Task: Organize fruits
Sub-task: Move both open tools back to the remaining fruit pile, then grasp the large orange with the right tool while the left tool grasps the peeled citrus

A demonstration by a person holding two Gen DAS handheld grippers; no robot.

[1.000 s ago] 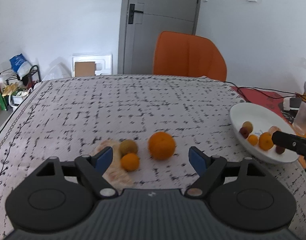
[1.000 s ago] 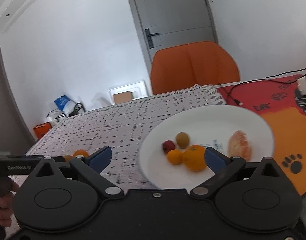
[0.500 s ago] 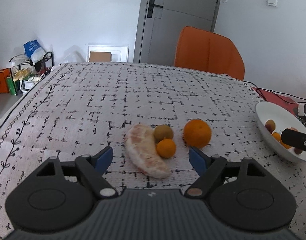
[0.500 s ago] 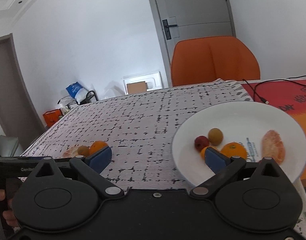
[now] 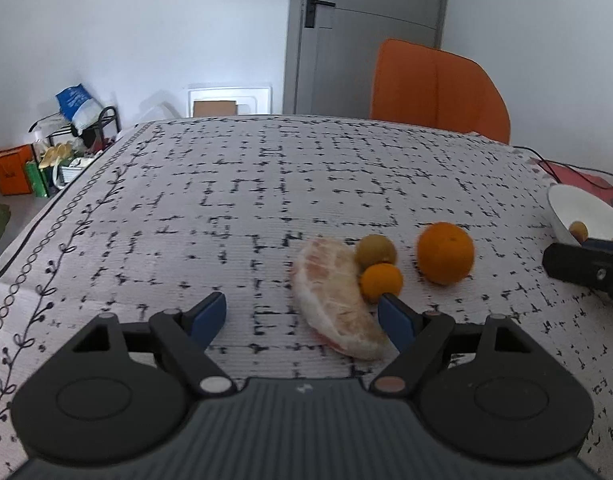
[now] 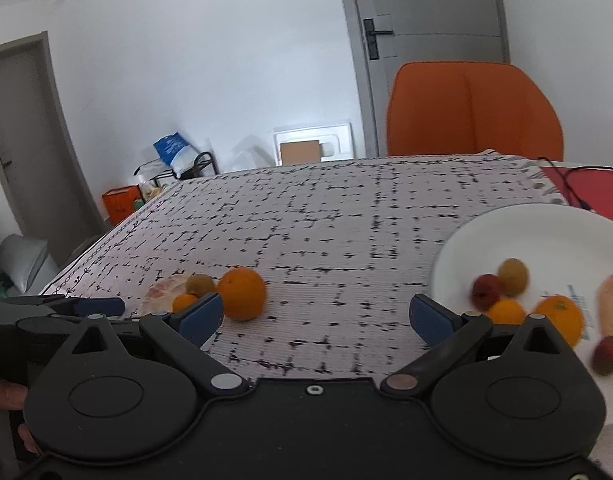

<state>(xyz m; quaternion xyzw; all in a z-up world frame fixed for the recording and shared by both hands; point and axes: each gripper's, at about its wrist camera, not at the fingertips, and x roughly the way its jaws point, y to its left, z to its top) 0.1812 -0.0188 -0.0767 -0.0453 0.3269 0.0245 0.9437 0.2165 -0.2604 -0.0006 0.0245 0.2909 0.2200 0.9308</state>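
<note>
A peeled pomelo wedge (image 5: 336, 300), a small tangerine (image 5: 381, 282), a green-brown kiwi (image 5: 375, 251) and a large orange (image 5: 445, 253) lie together on the patterned tablecloth. My left gripper (image 5: 302, 316) is open and empty, just short of the wedge, which lies by its right finger. My right gripper (image 6: 316, 316) is open and empty, low over the cloth between the loose fruit (image 6: 242, 293) and the white plate (image 6: 546, 232). The plate holds several fruits, among them an orange (image 6: 560, 318) and a red one (image 6: 486, 290).
An orange chair (image 5: 438, 88) stands behind the table's far edge. A red mat with a black cable (image 5: 578, 174) lies beyond the plate (image 5: 578, 208). The right gripper's body (image 5: 586, 268) shows at the right edge of the left wrist view. Clutter stands on the floor at left.
Both grippers have swung left. The loose fruit has shifted right and nearer in the left wrist view. The plate has slid to the right edge of the right wrist view, and the loose fruit sits nearer there.
</note>
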